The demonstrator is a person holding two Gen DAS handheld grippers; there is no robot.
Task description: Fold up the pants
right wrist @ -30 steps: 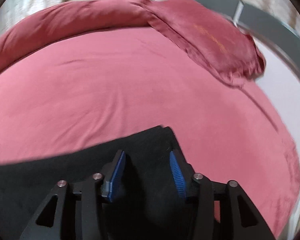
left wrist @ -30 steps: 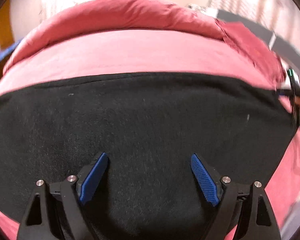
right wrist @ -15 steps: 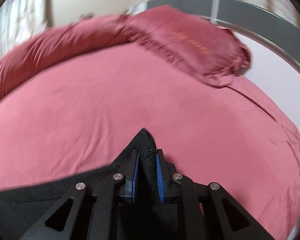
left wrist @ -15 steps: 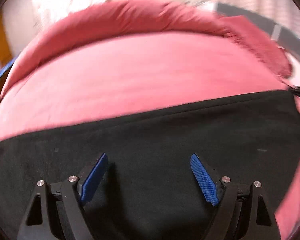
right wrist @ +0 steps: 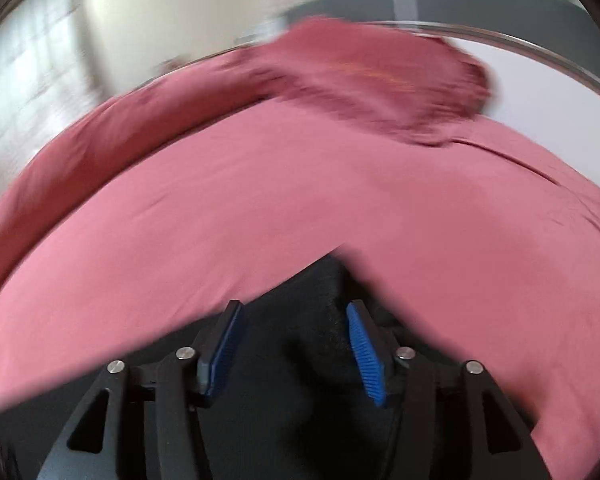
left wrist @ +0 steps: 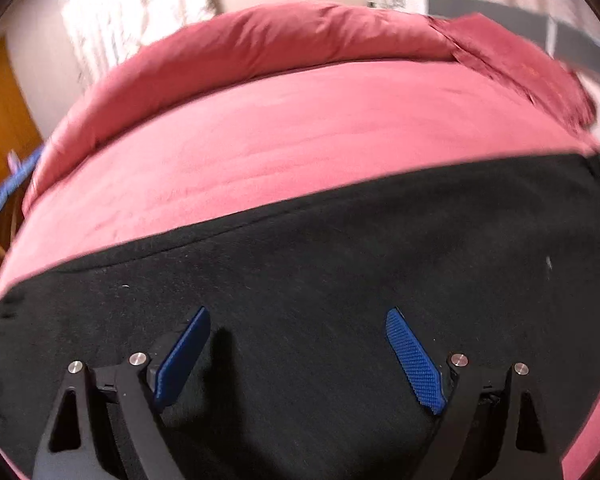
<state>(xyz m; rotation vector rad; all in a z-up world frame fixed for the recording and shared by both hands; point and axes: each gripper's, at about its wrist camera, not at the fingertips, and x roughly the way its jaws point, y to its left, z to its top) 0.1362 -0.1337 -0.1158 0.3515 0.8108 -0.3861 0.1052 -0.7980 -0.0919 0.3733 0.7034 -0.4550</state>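
Black pants [left wrist: 320, 280] lie flat on a bed with a red sheet [left wrist: 300, 140], a red pillow [right wrist: 380, 80] at its far side. Left hand-held gripper [left wrist: 296, 354]: jaws wide apart above the fabric, just opened slightly, gripping nothing. Right hand-held gripper [right wrist: 294, 344]: jaws have just opened, released, a corner of the pants [right wrist: 324, 280] lying loose between them.

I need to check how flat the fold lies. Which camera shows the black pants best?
The left wrist view: the black pants spread wide across the frame, their long far edge lying on the pink bedspread. The right wrist view catches only one blurred corner.
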